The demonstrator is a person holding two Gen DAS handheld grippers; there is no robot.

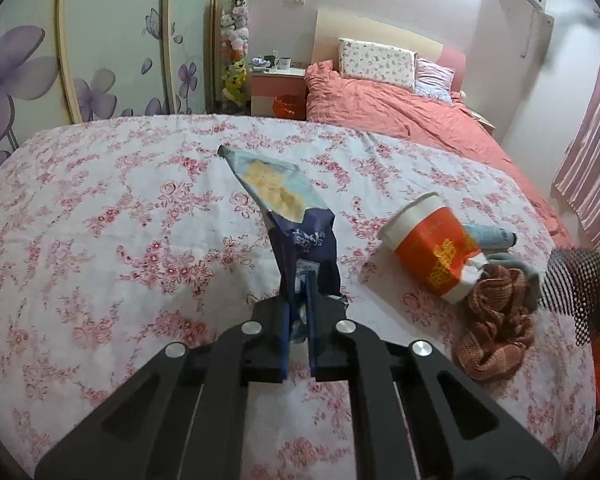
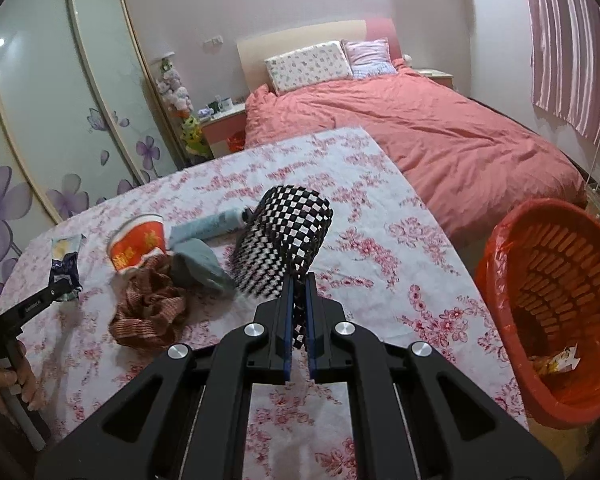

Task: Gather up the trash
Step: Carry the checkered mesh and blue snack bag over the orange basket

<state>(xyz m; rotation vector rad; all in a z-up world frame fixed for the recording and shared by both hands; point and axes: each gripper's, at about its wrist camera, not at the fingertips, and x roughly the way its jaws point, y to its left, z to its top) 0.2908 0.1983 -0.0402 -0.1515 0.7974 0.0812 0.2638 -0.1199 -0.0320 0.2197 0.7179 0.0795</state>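
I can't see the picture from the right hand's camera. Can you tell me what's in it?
The right gripper is shut on a black-and-white net sleeve, held above a table with a flowery cloth. An orange basket with a wrapper inside sits to the right. On the table lie an orange cup, a brown cloth and a pale blue tube.

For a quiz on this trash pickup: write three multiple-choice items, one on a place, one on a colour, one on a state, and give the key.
1. Where is the trash basket?
A. on the bed
B. off the table's right edge
C. under the nightstand

2. What colour is the paper cup below its white rim?
A. orange-red
B. green
C. black

3. What is the left gripper doing?
A. open above the cloth
B. shut on nothing
C. shut on the snack bag

Key: B, the basket stands beside the floral table; A, the cup's wall is orange-red; C, the fingers pinch the bag's lower end.
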